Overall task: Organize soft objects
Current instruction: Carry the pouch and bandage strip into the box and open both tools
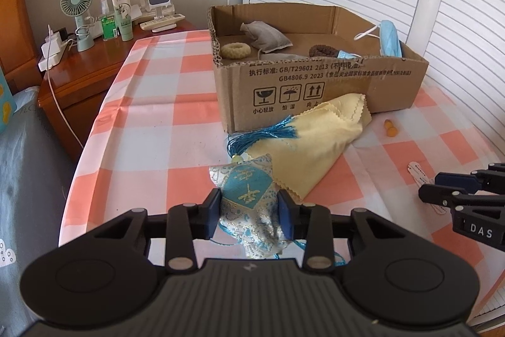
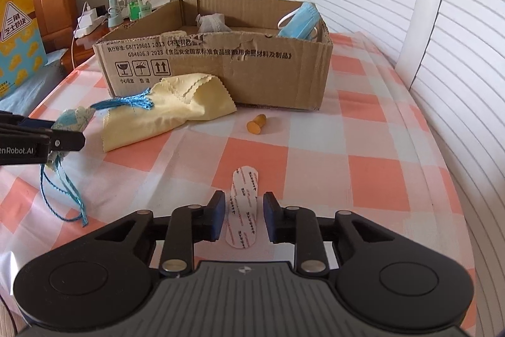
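Judging by the cardboard box (image 1: pixel 318 90), already holding a grey pouch (image 1: pixel 265 35), scrunchies and a face mask (image 1: pixel 389 37), sorting looks over halfway. The left gripper (image 1: pixel 249 212) has its fingers clamped on the brocade sachet (image 1: pixel 249 188); its tassel trails over the yellow cloth (image 2: pixel 170 109), which lies against the box front. The right gripper (image 2: pixel 244 217) has fingers apart around the plaster strip (image 2: pixel 243 207) on the tabletop; an orange earplug (image 2: pixel 256 123) waits beyond
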Demonstrator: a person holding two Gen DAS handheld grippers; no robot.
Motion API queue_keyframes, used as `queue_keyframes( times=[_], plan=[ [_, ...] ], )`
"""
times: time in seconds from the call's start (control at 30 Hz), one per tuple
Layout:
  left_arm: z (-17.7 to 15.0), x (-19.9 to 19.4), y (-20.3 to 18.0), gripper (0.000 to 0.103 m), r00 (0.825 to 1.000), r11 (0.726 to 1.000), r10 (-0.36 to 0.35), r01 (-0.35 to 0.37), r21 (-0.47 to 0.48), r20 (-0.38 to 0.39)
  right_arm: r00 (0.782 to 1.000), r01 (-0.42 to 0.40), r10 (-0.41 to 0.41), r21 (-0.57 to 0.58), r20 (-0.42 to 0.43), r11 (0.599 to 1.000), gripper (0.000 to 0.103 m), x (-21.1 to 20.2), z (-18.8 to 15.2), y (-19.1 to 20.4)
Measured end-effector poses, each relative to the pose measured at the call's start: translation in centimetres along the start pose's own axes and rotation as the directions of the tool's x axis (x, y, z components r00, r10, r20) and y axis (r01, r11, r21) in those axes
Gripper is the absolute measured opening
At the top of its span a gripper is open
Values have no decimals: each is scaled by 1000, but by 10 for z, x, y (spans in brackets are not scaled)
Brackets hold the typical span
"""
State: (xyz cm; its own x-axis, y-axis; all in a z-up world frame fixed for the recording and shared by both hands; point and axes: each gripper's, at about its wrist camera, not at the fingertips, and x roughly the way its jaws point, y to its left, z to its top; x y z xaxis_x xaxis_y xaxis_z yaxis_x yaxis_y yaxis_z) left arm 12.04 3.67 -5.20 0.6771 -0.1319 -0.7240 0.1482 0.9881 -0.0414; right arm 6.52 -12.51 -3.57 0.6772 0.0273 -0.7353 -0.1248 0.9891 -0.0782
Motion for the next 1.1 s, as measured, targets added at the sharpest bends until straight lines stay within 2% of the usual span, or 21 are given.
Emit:
queue_keyframes(
  times=[0.1, 0.17, 0.5, 0.8, 1.1],
  plan=[
    [0, 1, 1, 37, 1000, 1000, -1, 1, -1, -3, 1000, 15, -15, -7, 9, 1000, 29, 2, 1, 3],
    [1, 1, 1, 37, 1000, 1000, -4, 4, -3, -2, 1000, 20, -20, -13, 8, 1000, 19, 2, 2, 4],
    [4, -6, 0, 37, 999, 999, -39, 39, 21, 0, 999, 22, -21, -42, 25, 999, 18, -9, 6, 1],
    [14, -30, -3, 36, 996, 993, -93, 93, 80, -2, 998, -4, 12, -121, 65, 993, 19, -31, 18, 0],
    [40, -60, -4, 36, 990, 984, -125, 116, 135, 61, 993, -28, 46, -172, 106, 985, 19, -50, 33, 0]
  ],
)
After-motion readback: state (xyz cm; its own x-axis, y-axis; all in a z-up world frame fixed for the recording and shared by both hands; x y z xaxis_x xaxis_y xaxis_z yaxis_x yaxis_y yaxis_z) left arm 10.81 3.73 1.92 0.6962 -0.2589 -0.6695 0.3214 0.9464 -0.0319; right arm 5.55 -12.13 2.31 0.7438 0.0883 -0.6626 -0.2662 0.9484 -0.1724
